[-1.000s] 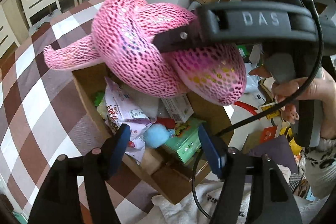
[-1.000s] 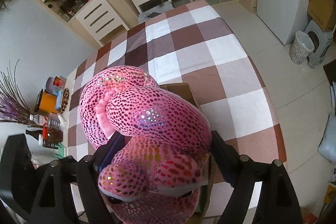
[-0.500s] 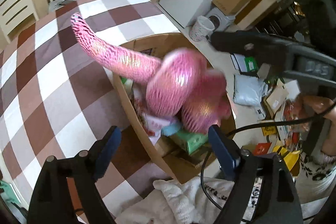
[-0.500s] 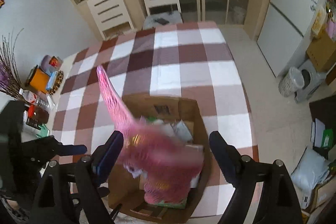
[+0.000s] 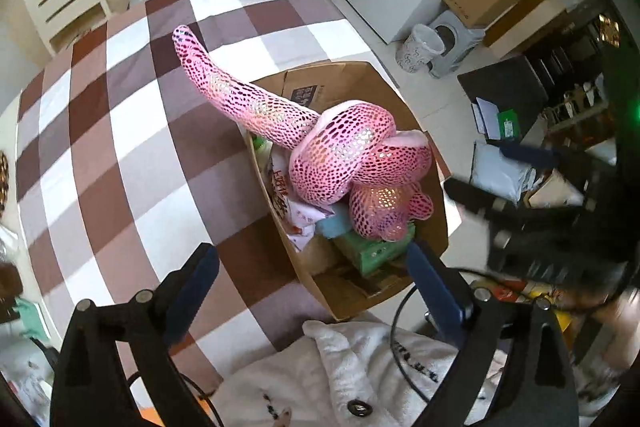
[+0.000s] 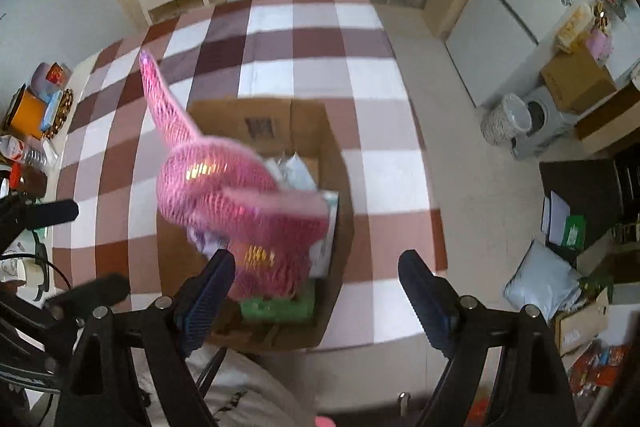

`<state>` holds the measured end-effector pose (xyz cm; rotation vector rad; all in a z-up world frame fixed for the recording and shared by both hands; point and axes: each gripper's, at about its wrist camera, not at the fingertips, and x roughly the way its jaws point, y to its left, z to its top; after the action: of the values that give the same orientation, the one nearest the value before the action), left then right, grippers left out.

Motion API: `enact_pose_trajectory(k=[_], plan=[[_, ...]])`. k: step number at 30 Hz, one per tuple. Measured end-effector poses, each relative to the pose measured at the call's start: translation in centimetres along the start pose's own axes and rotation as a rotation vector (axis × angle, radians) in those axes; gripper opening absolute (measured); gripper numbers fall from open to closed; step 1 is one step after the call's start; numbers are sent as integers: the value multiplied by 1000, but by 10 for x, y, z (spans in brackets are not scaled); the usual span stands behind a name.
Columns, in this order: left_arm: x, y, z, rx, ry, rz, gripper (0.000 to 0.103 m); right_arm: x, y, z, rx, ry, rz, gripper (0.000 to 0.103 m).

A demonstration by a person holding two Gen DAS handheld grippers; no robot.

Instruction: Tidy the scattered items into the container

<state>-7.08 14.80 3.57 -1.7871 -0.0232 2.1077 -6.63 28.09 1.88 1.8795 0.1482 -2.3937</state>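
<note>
A pink spotted plush snake [image 5: 344,159] lies knotted on top of the items in the open cardboard box [image 5: 436,227]; its tail sticks out over the left rim. The box holds a green carton [image 5: 372,251], a blue puff and snack packets. My left gripper [image 5: 312,267] is open and empty, high above the box's near edge. My right gripper [image 6: 312,275] is open and empty above the box [image 6: 340,155]; the snake [image 6: 224,195] shows blurred below it. The right gripper also shows blurred in the left wrist view [image 5: 520,179].
The box sits at the near right corner of a table with a brown and white checked cloth [image 5: 120,147]. Jars and bottles [image 6: 32,131] stand at the table's left edge. A fridge, a bin [image 5: 416,47] and floor clutter lie right. White chairs stand behind.
My right gripper opened and let go of the snake, which dropped into the box. Both grippers rose and pulled back from the box.
</note>
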Motion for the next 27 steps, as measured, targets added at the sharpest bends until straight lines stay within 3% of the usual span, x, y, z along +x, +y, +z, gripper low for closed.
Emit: enact_pose_trajectory(k=[9,27], plan=[[7,-3,-12,-62,59,66,97,-1,13,-15,-23,4,-70,86],[7,-3,-27,-136,64,127,97,18,18,-26,-67,47,-32,86]])
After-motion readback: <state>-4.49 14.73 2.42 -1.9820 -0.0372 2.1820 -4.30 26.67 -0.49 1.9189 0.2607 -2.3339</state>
